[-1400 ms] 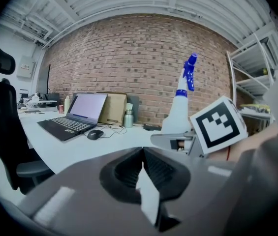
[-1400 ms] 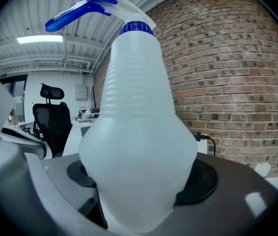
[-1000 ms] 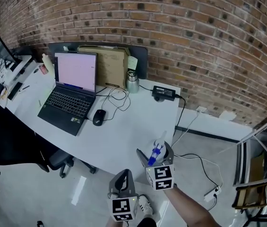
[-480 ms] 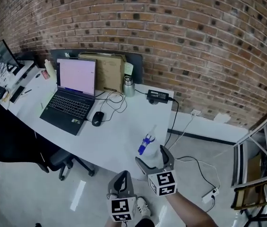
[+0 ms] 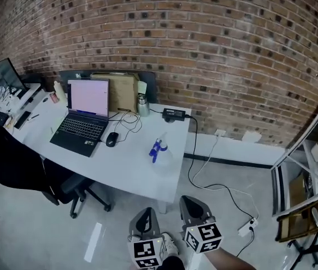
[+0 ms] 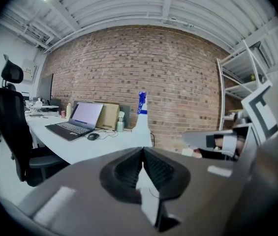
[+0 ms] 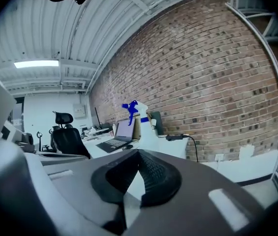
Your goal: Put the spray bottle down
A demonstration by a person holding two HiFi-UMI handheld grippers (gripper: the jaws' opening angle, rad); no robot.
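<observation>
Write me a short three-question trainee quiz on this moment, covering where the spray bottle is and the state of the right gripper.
1. True or false: the spray bottle stands upright on the white table, with neither gripper touching it.
2. Multiple choice: the right gripper has its jaws A) shut on nothing, B) shut on the bottle's neck, C) wide open.
3. Fill in: the black mouse lies on the table just right of the open ______.

Key: 1 true; 2 A; 3 laptop.
</observation>
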